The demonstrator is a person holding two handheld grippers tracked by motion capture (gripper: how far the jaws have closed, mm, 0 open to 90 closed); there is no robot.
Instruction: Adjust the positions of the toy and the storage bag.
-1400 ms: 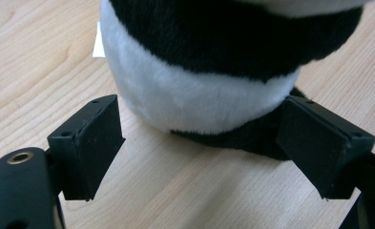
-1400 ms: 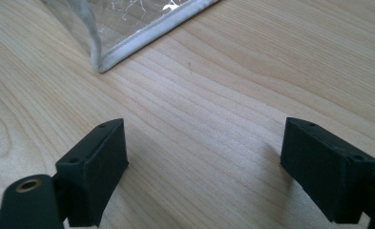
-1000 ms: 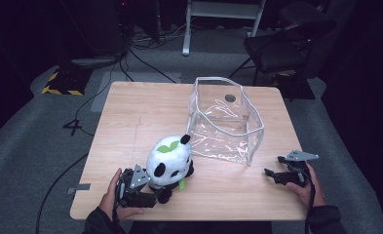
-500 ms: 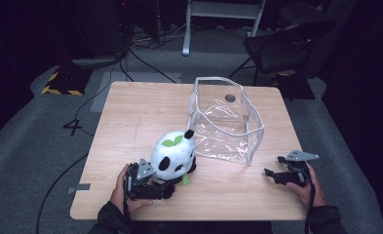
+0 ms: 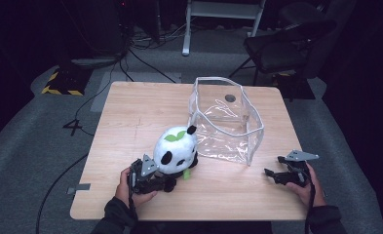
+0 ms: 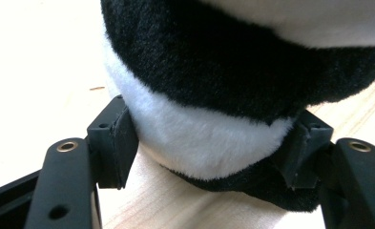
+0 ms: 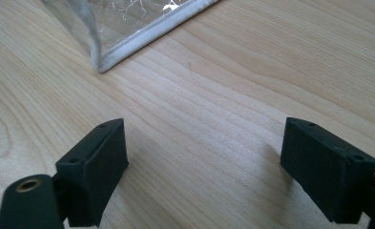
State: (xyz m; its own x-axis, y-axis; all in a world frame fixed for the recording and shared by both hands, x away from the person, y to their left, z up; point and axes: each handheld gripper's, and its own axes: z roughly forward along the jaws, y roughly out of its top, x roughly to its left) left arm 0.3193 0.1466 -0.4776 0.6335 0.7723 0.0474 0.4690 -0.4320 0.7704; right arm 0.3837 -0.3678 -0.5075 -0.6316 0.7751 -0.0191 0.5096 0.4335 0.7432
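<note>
Jaws of the left gripper (image 6: pixel 206 152) are pressed against either side of a black-and-white plush panda toy (image 6: pixel 242 71), its white fur bulging between the two black pads in the left gripper view. From above, that left gripper (image 5: pixel 147 178) sits at the near left part of the light wooden table (image 5: pixel 130 117), held by a hand in a dark sleeve, with the panda (image 5: pixel 175 148) standing just ahead of it, a green leaf on its head. Over at the near right edge, the right gripper (image 5: pixel 289 174) rests low above the wood with its jaws spread wide, nothing between them; the right gripper view (image 7: pixel 204 167) has bare tabletop in the gap. Just beyond the panda, touching or nearly so, stands a clear plastic bag with white piping (image 5: pixel 228 122), open at the top. Its bottom corner (image 7: pixel 104 62) lies ahead of the right jaws. A dark chair (image 5: pixel 281 44) stands behind the table.
</note>
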